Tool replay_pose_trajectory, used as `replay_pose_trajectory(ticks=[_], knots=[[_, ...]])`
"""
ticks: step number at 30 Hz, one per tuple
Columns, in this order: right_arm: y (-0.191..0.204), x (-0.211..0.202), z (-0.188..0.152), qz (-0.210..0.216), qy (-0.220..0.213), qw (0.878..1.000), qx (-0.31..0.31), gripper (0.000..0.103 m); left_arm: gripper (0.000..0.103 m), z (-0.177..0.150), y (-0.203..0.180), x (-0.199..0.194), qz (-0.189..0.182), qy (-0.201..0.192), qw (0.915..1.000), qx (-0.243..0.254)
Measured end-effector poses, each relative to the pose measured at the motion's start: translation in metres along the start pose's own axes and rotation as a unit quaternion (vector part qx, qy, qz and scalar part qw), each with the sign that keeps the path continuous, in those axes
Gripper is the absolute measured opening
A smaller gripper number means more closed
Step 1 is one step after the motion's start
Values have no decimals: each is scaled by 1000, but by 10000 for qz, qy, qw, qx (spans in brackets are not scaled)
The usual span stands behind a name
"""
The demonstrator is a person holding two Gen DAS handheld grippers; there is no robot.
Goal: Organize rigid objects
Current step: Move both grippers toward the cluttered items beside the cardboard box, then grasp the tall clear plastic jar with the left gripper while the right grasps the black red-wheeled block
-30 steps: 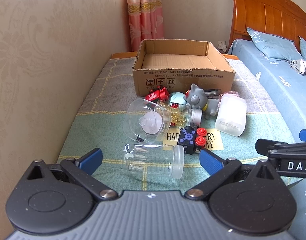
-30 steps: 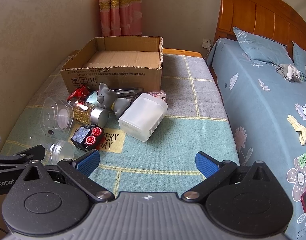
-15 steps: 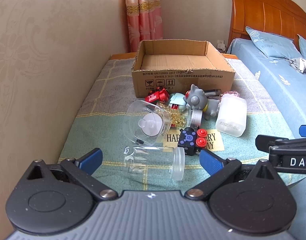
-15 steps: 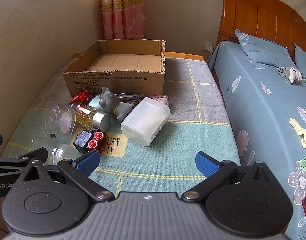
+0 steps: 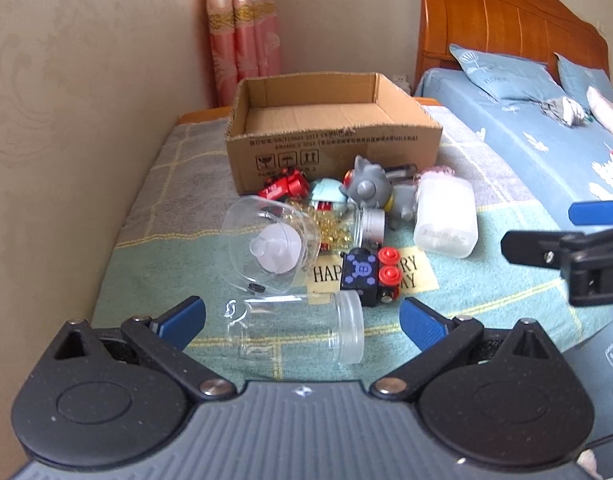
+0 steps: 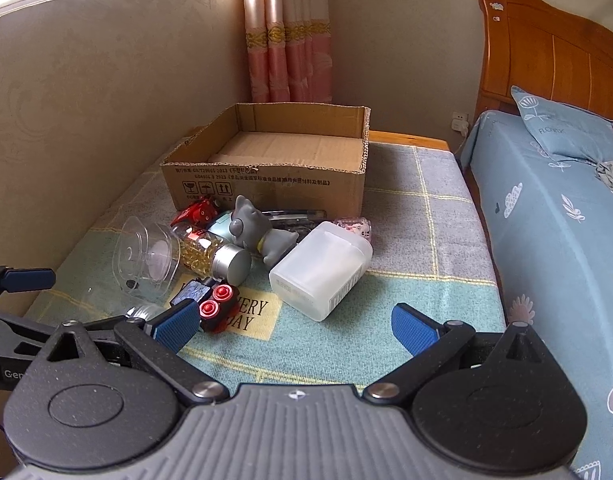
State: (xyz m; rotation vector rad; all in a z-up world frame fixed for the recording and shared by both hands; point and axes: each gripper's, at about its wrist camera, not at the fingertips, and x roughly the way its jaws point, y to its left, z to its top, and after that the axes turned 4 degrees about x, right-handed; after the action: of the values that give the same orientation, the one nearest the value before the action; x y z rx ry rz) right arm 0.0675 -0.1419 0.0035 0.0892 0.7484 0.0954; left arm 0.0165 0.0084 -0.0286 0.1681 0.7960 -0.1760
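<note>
— Left wrist view: left gripper (image 5: 302, 318) spread wide, empty, above green checked blanket (image 5: 458, 308). Clear plastic jar (image 5: 302, 330) on its side just ahead, between blue fingertips (image 5: 182, 318), touching neither.

— Beyond that jar?

— Clear lidded tub (image 5: 268, 250) on edge, gold-bead jar (image 5: 352, 228) against it, black block toy with red buttons (image 5: 370, 276) ahead and right. Farther: grey cat figure (image 5: 370, 190), frosted white container (image 5: 446, 220), red toy (image 5: 286, 186), then open cardboard box (image 5: 330, 148), nothing seen inside.

— Right wrist view?

— Right gripper (image 6: 296, 326) likewise wide apart, holding nothing. Frosted white container ahead; block toy just beside left pad. Bed (image 6: 546, 216) off right.
</note>
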Motion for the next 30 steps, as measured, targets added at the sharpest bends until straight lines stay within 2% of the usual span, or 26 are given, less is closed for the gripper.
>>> replay_pose_trajectory(ticks=[8, 13, 24, 30], knots=[[-13, 22, -15, 7, 154, 9997, -171, 103, 102, -11, 4, 25, -242, 180, 9995, 65], [-16, 34, -22, 235, 226, 9991, -279, 103, 102, -12, 7, 46, -222, 380, 9990, 5], [-14, 63, -38, 370, 584, 9940, -846, 103, 102, -29, 37, 67, -22, 716, 9973, -171], [-11, 75, -43, 363, 683, 9903, -1152, 103, 103, -32, 42, 68, -101, 623, 9978, -223]])
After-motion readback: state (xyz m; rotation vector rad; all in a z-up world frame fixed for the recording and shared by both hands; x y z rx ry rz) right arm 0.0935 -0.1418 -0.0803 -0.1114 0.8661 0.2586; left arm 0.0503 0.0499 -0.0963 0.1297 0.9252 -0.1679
